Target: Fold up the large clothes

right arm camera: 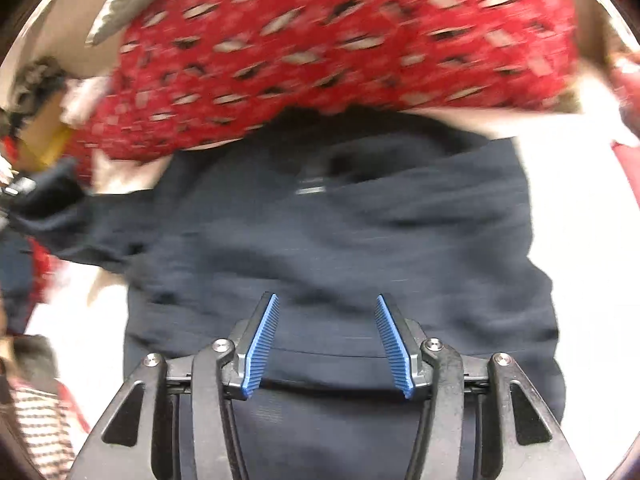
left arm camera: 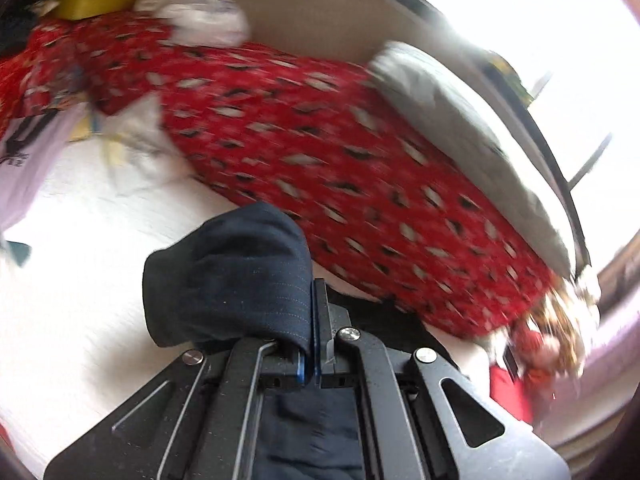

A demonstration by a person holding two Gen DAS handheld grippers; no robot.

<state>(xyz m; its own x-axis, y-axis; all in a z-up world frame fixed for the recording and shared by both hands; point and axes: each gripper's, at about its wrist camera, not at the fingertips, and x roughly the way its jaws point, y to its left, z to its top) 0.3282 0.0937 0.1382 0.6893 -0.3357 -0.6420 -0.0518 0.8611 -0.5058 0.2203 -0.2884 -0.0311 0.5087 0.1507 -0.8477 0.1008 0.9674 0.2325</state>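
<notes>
The left tool [left arm camera: 310, 320] is clamped on a bunched fold of the navy garment [right arm camera: 340, 248]; the right tool [right arm camera: 326, 344] hangs wide above it, just beside the red patterned blanket [right arm camera: 320, 40].

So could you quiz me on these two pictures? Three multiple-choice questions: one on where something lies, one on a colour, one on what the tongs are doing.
1. Where is the red patterned cloth relative to the dark navy garment in the right wrist view?
A. Beyond it, at the top of the view
B. Under it
C. Between the tongs

2. What colour are the pads of the right tongs?
A. Yellow
B. Blue
C. White

3. What are the left tongs doing?
A. Open above the white surface
B. Shut on the red cloth
C. Shut on a fold of the navy garment

Answers:
1. A, the red cloth fills the top, above the navy fabric.
2. B, both ribbed pads are blue.
3. C, navy fabric is pinched between the closed pads.
</notes>
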